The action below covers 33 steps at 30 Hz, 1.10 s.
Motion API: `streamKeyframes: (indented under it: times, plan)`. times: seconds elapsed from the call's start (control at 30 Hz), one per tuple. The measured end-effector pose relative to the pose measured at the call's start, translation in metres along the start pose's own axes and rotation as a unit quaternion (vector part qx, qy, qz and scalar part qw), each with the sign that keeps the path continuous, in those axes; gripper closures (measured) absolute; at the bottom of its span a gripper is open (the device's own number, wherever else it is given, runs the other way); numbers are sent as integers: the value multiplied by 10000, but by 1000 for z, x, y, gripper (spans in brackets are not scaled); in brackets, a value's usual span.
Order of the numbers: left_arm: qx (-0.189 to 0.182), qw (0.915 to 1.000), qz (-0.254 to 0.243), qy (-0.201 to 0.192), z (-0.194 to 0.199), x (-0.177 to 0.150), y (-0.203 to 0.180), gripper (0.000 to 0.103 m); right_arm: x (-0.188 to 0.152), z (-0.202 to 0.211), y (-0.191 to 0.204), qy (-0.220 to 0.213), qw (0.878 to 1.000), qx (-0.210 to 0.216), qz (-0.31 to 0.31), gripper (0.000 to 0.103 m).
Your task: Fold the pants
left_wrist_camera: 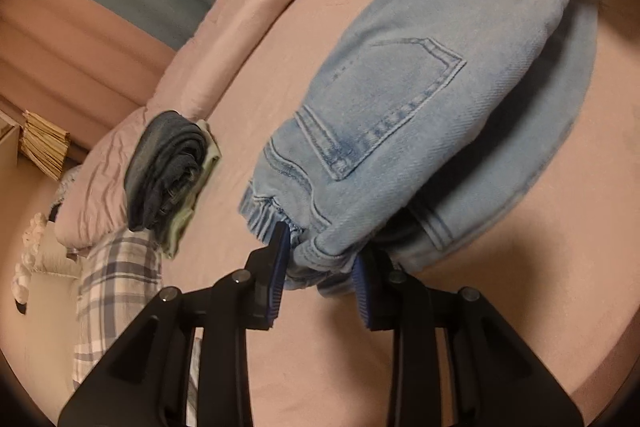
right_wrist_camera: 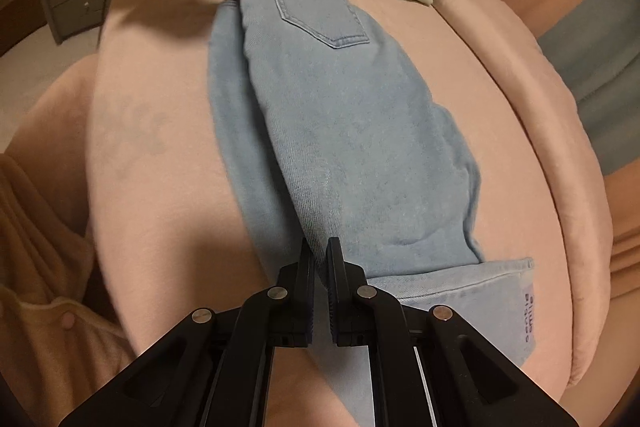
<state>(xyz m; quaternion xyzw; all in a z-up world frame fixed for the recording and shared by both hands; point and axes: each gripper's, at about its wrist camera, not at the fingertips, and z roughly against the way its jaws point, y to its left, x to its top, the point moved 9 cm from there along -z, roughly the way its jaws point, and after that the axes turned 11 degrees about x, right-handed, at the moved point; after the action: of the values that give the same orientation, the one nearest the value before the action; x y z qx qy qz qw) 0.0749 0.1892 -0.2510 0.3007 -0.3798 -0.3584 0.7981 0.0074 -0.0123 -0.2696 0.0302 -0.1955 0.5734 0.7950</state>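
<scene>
the light blue jeans point(right_wrist_camera: 332, 115) are stretched lengthwise across the pink bed cover point(right_wrist_camera: 152, 131), one leg being laid over the other, back pocket point(left_wrist_camera: 394, 107) facing up. the waistband end is pinched by the left gripper point(left_wrist_camera: 320, 269): its blue pads point(left_wrist_camera: 278, 259) are set a little apart with a bunched wad of elastic waistband clamped between them. the hem end is held by the right gripper point(right_wrist_camera: 319, 269), whose jaws are pressed nearly together on a thin edge of denim near the cuff. both ends look lifted slightly, with the middle sagging onto the lower leg.

judging from this, the half-fold along the length is almost done, so the trick now is in the setting down. the two ends are best lowered evenly, so the top leg gets dropped square on the bottom one. right now the lower leg can be seen sticking out along one long side and at the cuff with the printed label point(right_wrist_camera: 530, 311), so a small sideways shift would probably be needed before release. tension should be kept along the length until the fabric is flat, otherwise wrinkles get trapped in the middle. the grip shouldn't be let go early on either end.

plenty of room is left on the bed; the stack of folded dark clothes point(left_wrist_camera: 170, 171) and the plaid pillow point(left_wrist_camera: 108, 291) sit well apart from the jeans.
</scene>
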Motion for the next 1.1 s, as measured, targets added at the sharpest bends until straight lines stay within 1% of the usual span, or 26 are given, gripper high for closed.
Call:
streamKeyframes:
  times: [0.03, 0.1, 0.17, 0.2, 0.33, 0.37, 0.4, 0.43, 0.47, 0.5, 0.53, 0.6, 0.67, 0.7, 0.73, 0.8, 0.87, 0.9, 0.93, 0.97, 1.0, 1.07, 1.1]
  plan:
    - [-19, 10000, -71, 27, 0, -6, -4, 73, -2, -3, 4, 45, 10000, 27, 15, 96]
    - [78, 9995, -295, 24, -3, -12, -15, 74, -6, -18, 12, 239, 9996, 43, 165, 96]
    - [153, 9994, -306, 9, -7, -12, -18, 73, -9, -31, 16, 355, 9990, -15, 253, 96]
    - [217, 9994, -279, -10, -9, -10, -18, 70, -11, -36, 16, 365, 9989, -83, 267, 96]
    - [411, 9978, -521, -14, -10, -9, -18, 64, -10, -39, 11, 353, 9993, -77, -52, 96]
    - [408, 9979, -495, 83, -8, -11, -14, 60, -11, -36, 10, 324, 9994, -53, -134, 96]
    - [387, 9982, -414, 171, -7, -12, -10, 51, -12, -32, 9, 295, 9994, -29, -193, 96]
    - [298, 9989, -265, 258, -3, -14, -5, 45, -14, -27, 8, 254, 9992, 48, -307, 94]
    - [149, 9994, -71, 302, 4, -16, 0, 26, -15, -22, 6, 190, 9986, 181, -459, 91]
    - [93, 9994, 90, 318, 9, -17, 4, 12, -17, -13, 5, 39, 9959, 498, -749, 81]
    - [71, 9990, 326, 311, 17, -16, 11, 10, -19, -5, 5, -92, 9931, 703, -933, 68]
    - [-69, 9966, 763, 294, 31, -12, 18, 10, -22, 13, 0, -424, 9860, 970, -1285, 58]
    - [-261, 9914, 1259, 237, 43, -1, 23, 10, -27, 30, -15, -753, 9783, 1033, -1628, 58]
    - [-384, 9871, 1542, 198, 48, 9, 24, 10, -30, 38, -25, -918, 9733, 1034, -1835, 57]
    - [-591, 9818, 1798, 171, 50, 20, 20, 10, -34, 44, -38, -1079, 9678, 992, -2045, 57]
    - [-1075, 9723, 2076, 25, 54, 48, 3, 10, -45, 50, -69, -1232, 9577, 693, -2506, 57]
    - [-1383, 9654, 2205, -175, 57, 82, -20, 10, -65, 45, -103, -1185, 9453, 206, -3032, 57]
    - [-1521, 9619, 2253, -291, 58, 104, -34, 10, -75, 42, -120, -1149, 9368, 7, -3305, 57]
    - [-1663, 9568, 2353, -394, 58, 125, -48, 10, -85, 38, -134, -1130, 9274, -135, -3563, 58]
    - [-1826, 9521, 2413, -430, 58, 138, -58, 10, -94, 36, -143, -1122, 9191, -214, -3771, 58]
    - [-2102, 9431, 2529, -485, 58, 157, -74, 10, -104, 31, -152, -1104, 9098, -259, -3993, 57]
    - [-2528, 9277, 2697, -533, 57, 186, -101, 10, -115, 20, -156, -1031, 9055, -272, -4107, 57]
    - [-2597, 9261, 2697, -458, 52, 195, -113, 10, -121, 10, -154, -882, 9073, -268, -4104, 57]
